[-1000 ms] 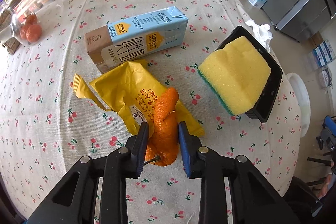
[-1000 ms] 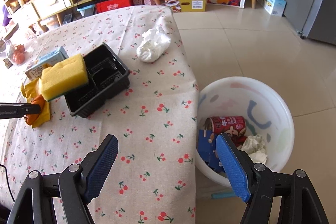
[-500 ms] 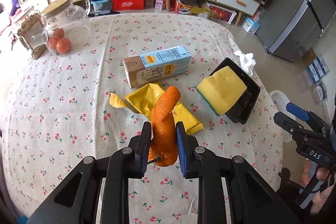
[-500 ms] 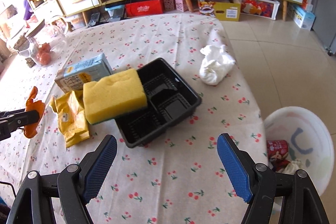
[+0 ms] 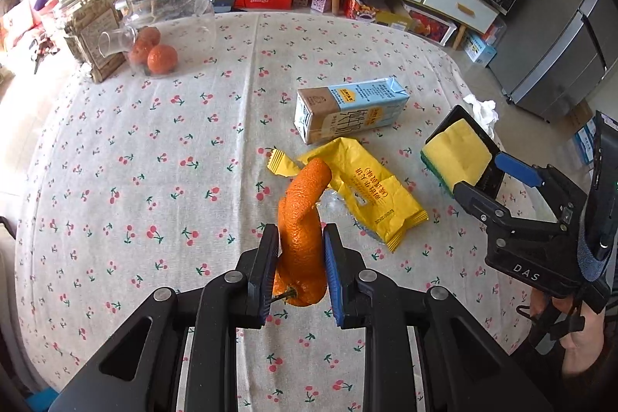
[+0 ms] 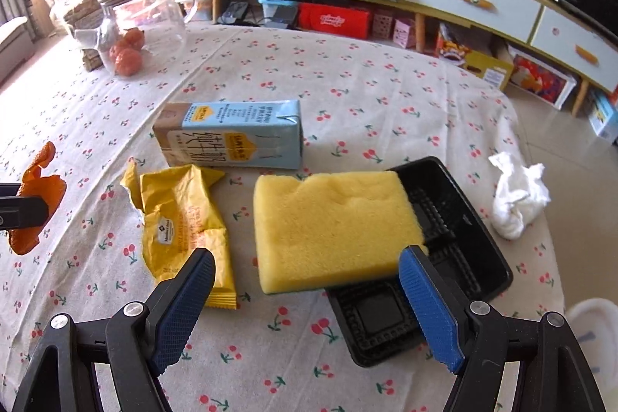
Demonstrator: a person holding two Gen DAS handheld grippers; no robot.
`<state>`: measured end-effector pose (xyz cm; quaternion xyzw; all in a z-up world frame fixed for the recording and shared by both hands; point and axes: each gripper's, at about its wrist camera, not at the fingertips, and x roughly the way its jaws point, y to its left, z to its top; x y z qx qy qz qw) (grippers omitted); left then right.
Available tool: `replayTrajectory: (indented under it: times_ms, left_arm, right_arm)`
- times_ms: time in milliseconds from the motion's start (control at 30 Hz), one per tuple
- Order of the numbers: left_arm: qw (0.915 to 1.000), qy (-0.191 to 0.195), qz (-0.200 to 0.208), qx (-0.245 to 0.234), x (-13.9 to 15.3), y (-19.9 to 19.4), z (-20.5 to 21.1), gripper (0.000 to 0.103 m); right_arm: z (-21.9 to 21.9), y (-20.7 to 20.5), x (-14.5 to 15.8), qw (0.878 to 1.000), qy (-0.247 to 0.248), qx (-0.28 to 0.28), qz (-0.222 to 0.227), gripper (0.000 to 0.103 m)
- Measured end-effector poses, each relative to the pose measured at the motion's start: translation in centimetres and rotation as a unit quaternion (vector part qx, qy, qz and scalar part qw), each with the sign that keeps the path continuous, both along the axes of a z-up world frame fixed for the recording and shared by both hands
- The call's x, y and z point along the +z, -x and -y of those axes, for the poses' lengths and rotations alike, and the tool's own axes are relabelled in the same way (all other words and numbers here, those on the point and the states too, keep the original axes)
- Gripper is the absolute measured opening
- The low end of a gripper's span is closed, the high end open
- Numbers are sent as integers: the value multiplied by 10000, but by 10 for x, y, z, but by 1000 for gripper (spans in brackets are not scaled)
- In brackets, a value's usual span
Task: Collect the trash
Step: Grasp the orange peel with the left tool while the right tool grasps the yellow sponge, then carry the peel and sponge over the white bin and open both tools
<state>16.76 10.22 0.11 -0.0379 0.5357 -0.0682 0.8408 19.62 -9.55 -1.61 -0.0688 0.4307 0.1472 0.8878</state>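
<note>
The orange peel (image 5: 303, 238) sits low in the middle of the left wrist view, clamped between the pads of the left gripper (image 5: 300, 259) and raised clear of the surface (image 5: 154, 149); its curled upper end points toward the frame's centre. In the right wrist view the same peel shows at the far left edge, above the cloth.

Just right of the peel lies a torn yellow wrapper (image 5: 363, 188), flat on the cherry-print cloth. Above it in the frame rests a blue milk carton (image 5: 347, 112) on its side, close to the wrapper, though whether they touch is hard to say from here.

Further right a yellow sponge (image 6: 332, 230) leans on the left rim of a black tray (image 6: 455, 257), partly overhanging it. The right gripper (image 6: 305, 296) hovers with its jaws spread wide at the bottom of its own view, nothing between the pads, the sponge just beyond them. A crumpled white tissue (image 6: 517, 195) lies at the right edge of the surface.

In the upper left stands a glass teapot (image 5: 166, 26) with a wooden lid, oranges (image 5: 158, 53) inside it.
</note>
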Motion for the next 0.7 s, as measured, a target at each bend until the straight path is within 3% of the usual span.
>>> replayTrajectory:
  times_ms: [100, 267, 467, 700]
  left_arm:
    - [10000, -17, -36, -2, -1, 1, -3, 25]
    - [10000, -39, -56, 1, -3, 1, -3, 25]
    - [10000, -34, -26, -45, -1, 2, 4, 25]
    - [9997, -74, 83, -232, 5, 3, 24, 25]
  right_arm:
    - [-7, -7, -12, 9998, 210, 5, -33, 80]
    - [-6, -13, -18, 9995, 291, -74, -1, 56]
    - [-2, -5, -8, 9997, 233, 2, 24, 36]
    - [22, 11, 13, 9997, 121, -135, 181, 32]
